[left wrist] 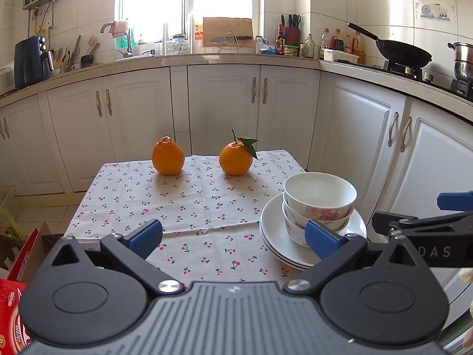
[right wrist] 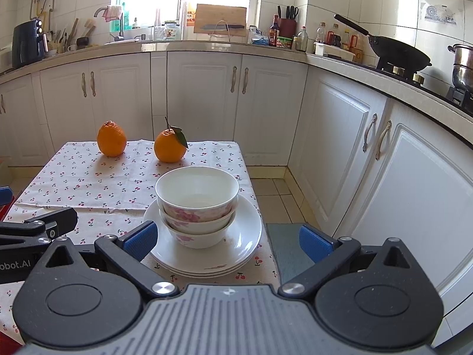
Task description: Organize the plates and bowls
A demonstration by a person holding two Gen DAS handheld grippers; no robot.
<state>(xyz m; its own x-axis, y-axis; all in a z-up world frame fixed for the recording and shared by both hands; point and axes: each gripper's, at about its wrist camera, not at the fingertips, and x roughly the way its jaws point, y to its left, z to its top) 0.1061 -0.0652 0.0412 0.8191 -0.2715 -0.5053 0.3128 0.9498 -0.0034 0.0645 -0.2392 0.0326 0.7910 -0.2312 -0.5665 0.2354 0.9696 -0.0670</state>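
The left gripper (left wrist: 235,238) is shown with its blue-padded fingers (left wrist: 146,236) spread wide and nothing held between them; only cherry-printed tablecloth (left wrist: 189,207) is seen in the gap. The right-hand pad of this gripper overlaps the near edge of the lowest bowl in the image, though contact cannot be judged from this view. The right gripper (right wrist: 229,241) is likewise presented with its fingers (right wrist: 140,241) parted and empty. Between them, slightly left of centre and just beyond the pads, the stack of bowls (right wrist: 197,204) is framed (three white bowls with pink floral print, nested upright). The bowls are seated on a stack of plates (right wrist: 242,236), white and shallow, which rests near the table's right edge; the left pad is seen just beside the plate rim, while the right pad hangs past the table edge over the floor.

In the left wrist view the same bowls (left wrist: 319,204) and plates (left wrist: 272,230) are placed to the right of the finger gap, with part of the right gripper visible further right. Two oranges (right wrist: 111,143) are set well apart from the crockery at the far side of the table, one bearing a leaf. Beyond the table, white cabinets (right wrist: 204,88) are ranged under a worktop, and a wok (right wrist: 399,53) is seen on the hob at right.
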